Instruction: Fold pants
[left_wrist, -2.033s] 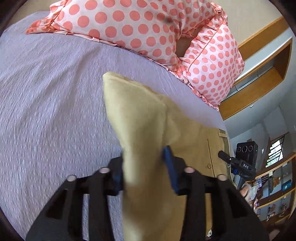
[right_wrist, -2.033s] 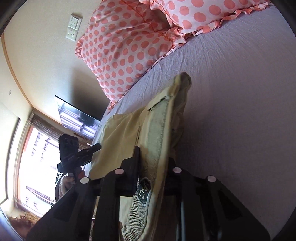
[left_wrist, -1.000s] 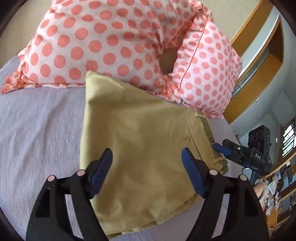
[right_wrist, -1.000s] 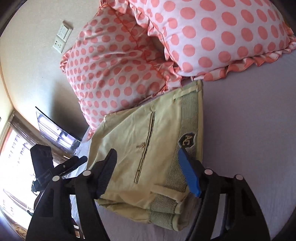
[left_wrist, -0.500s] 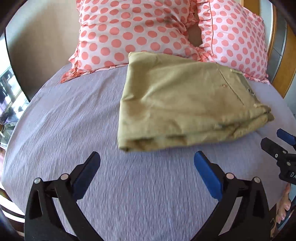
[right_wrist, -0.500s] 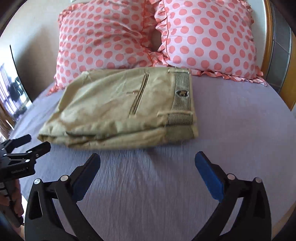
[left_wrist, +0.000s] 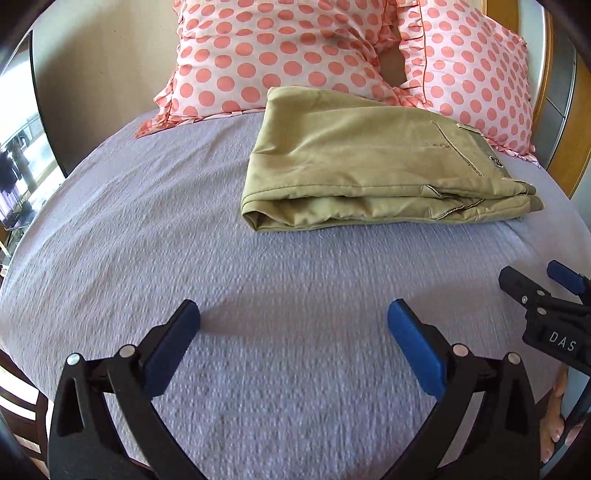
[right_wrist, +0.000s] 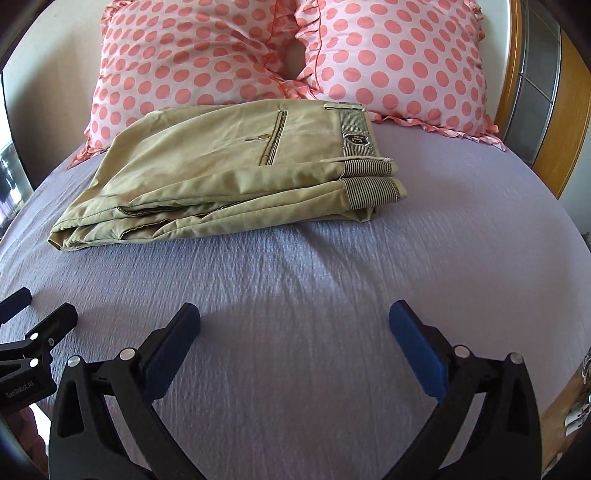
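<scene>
The khaki pants (left_wrist: 362, 162) lie folded in a flat stack on the lilac bedspread (left_wrist: 258, 295), against the pillows. In the right wrist view the pants (right_wrist: 229, 170) show a back pocket and a striped waistband on the right. My left gripper (left_wrist: 293, 319) is open and empty, hovering over the bedspread well in front of the pants. My right gripper (right_wrist: 294, 321) is open and empty too, at a similar distance. The right gripper shows at the right edge of the left wrist view (left_wrist: 543, 286); the left gripper shows at the left edge of the right wrist view (right_wrist: 35, 310).
Two pink pillows with coral dots (left_wrist: 280, 51) (right_wrist: 391, 55) lean on the wall behind the pants. A wooden bed frame (right_wrist: 554, 122) runs along the right. A window (left_wrist: 18, 155) is at the left. The bed edge is near me.
Two seconds ago both grippers were shut on the pants. They let go, opened, and pulled back toward me; the folded pants now lie by the pillows.
</scene>
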